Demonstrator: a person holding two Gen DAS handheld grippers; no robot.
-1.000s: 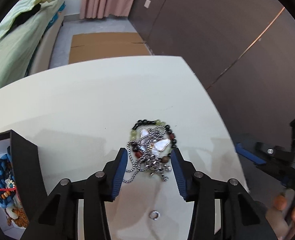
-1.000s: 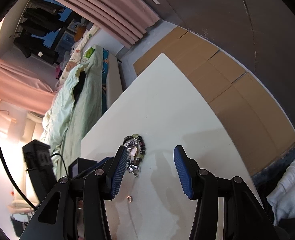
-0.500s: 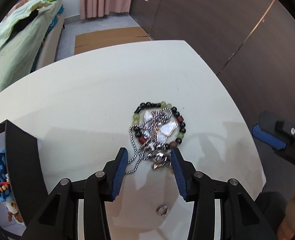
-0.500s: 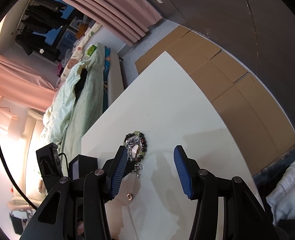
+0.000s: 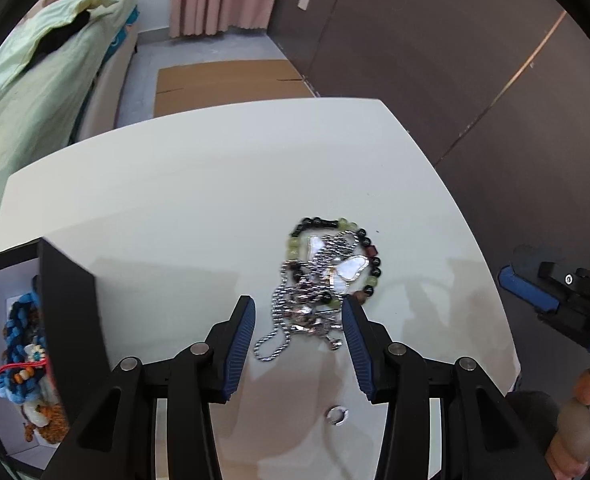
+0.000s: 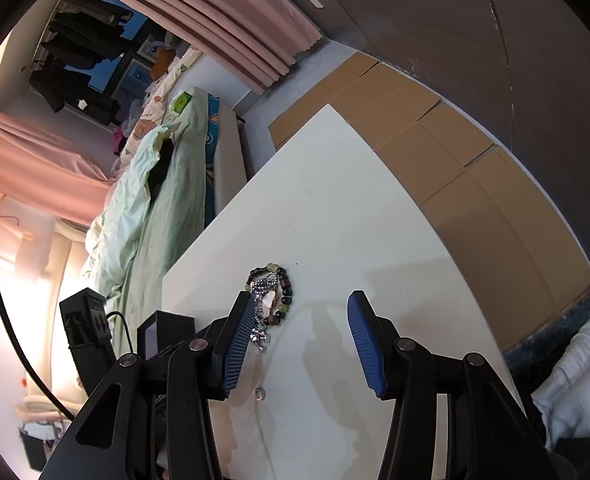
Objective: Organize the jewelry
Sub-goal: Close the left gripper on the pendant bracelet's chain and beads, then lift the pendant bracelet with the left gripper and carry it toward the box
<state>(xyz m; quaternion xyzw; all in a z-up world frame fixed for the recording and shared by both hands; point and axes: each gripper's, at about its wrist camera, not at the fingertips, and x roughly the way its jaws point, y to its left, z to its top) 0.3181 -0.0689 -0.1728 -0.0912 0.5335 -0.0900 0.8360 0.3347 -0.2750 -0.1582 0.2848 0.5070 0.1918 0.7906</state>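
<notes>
A tangle of jewelry lies on the white table (image 5: 183, 216): a black-and-green bead bracelet (image 5: 371, 268), a silver chain (image 5: 279, 320) and a white butterfly pendant (image 5: 349, 270). My left gripper (image 5: 298, 320) is open, its blue pads either side of the chain's near end, just above it. A small silver ring (image 5: 337, 416) lies near the front edge. An open black box (image 5: 71, 320) at the left holds blue braided jewelry (image 5: 19, 344). My right gripper (image 6: 301, 320) is open and empty, right of the pile (image 6: 271, 300).
The right gripper shows at the right edge of the left wrist view (image 5: 535, 292). A bed with green bedding (image 5: 35, 80) stands left of the table. Cardboard (image 5: 227, 80) lies on the floor beyond it. A dark wall (image 5: 455, 60) runs along the right.
My left gripper has shifted left relative to the pile, which now sits further right and higher in view. The box has come further into view. The right gripper has barely moved.
</notes>
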